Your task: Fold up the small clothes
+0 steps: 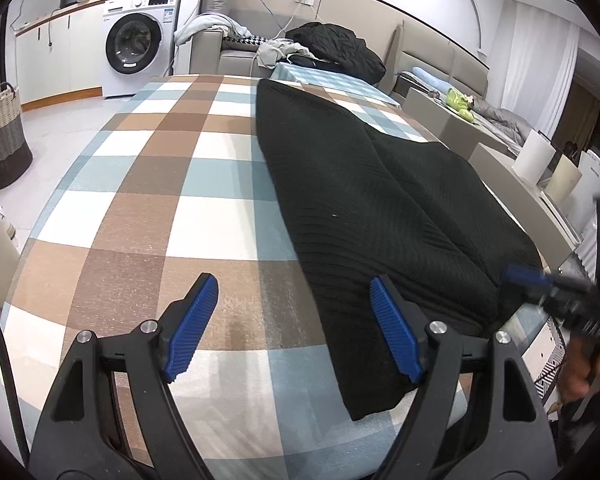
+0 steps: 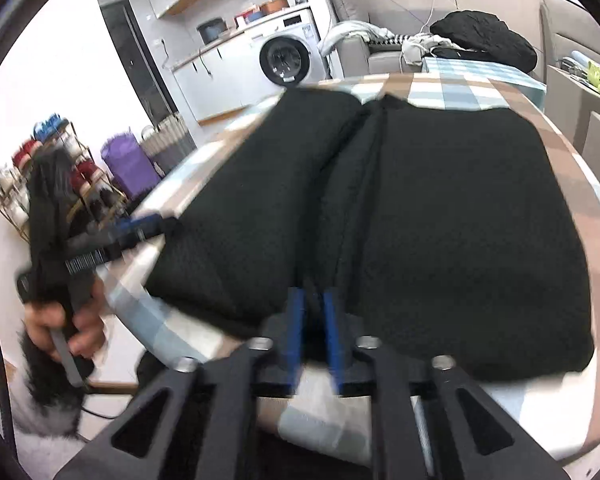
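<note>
A black knit garment (image 1: 360, 200) lies folded lengthwise on the plaid tablecloth (image 1: 160, 160), with a crease down its middle. My left gripper (image 1: 294, 284) stands wide open above the cloth near the front edge; its right finger hangs over the garment's left border and holds nothing. In the right wrist view the garment (image 2: 460, 220) fills the table. My right gripper (image 2: 313, 294) sits at the near end of the central crease, its blue pads a narrow gap apart with dark fabric showing between them; the picture is blurred. The left gripper (image 2: 148, 224) appears at the garment's left corner.
A washing machine (image 1: 140, 40) and a woven basket (image 1: 2, 136) stand at the back left. A sofa holds a dark pile of clothes (image 1: 332, 44). A shoe rack (image 2: 40, 168) and a purple bag (image 2: 128, 164) stand left of the table. A hand (image 2: 68, 320) grips the left tool.
</note>
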A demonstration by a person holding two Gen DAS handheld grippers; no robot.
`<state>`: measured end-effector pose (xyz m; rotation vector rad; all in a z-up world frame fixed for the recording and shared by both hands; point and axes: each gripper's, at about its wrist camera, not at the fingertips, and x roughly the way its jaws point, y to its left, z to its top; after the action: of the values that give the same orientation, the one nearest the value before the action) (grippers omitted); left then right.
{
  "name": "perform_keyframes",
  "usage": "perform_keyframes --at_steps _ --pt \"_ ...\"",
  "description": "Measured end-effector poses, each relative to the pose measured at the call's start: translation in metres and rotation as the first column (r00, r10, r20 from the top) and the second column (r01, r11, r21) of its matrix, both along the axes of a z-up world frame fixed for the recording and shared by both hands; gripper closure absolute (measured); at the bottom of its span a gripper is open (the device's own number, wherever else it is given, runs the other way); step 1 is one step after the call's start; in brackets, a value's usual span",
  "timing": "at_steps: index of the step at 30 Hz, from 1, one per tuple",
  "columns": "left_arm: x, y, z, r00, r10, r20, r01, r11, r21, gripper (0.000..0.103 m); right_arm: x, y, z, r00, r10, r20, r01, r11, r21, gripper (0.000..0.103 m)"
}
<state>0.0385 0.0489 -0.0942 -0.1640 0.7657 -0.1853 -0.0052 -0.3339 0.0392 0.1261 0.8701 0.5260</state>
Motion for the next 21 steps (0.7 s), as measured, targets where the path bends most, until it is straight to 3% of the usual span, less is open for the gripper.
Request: perform_keyframes --at_steps 1,8,9,10,11,12,15,18,21 --pt "0.0 -0.001 -0.001 1.0 -0.003 -0.002 0.003 1.0 0.0 0.027 0.006 -0.001 0.003 1.0 -0.007 0.008 0.007 1.0 0.018 0.056" --pt "0.001 -0.001 -0.003 1.0 -0.006 -0.007 0.006 1.0 -0.014 0.027 0.084 0.036 -0.015 0.994 0.01 -0.11 0.001 0.995 0.097 0.056" --pt "0.001 0.0 -0.003 1.0 -0.006 -0.007 0.005 1.0 -0.015 0.027 0.094 0.043 -0.02 0.991 0.016 -0.13 -0.006 0.997 0.082 0.064" --pt "0.001 0.001 -0.003 1.0 -0.003 -0.006 0.003 1.0 -0.017 0.027 0.101 0.05 -0.026 0.987 0.032 -0.161 -0.024 0.998 0.05 0.081" --pt "0.001 0.002 -0.003 1.0 -0.002 -0.005 0.002 1.0 -0.023 0.027 0.106 0.054 -0.027 0.985 0.049 -0.167 -0.042 0.998 0.043 0.088" --pt "0.001 0.002 -0.003 1.0 0.0 -0.004 -0.001 1.0 -0.025 0.027 0.107 0.055 -0.023 0.986 0.06 -0.154 -0.052 0.997 0.052 0.093" --pt "-0.001 0.003 0.0 1.0 0.006 0.003 -0.006 1.0 -0.024 0.027 0.092 0.05 0.011 0.998 0.059 -0.012 -0.058 0.996 0.07 0.095" --pt "-0.001 -0.003 0.0 1.0 -0.012 -0.002 0.012 1.0 -0.024 0.027 0.069 0.048 0.042 0.996 0.036 0.076 -0.034 0.999 -0.026 0.096" --pt "-0.001 -0.013 -0.002 1.0 -0.028 -0.004 0.028 0.999 0.025 0.027 0.061 0.053 0.035 0.995 -0.008 0.095 0.024 0.985 -0.171 0.097"
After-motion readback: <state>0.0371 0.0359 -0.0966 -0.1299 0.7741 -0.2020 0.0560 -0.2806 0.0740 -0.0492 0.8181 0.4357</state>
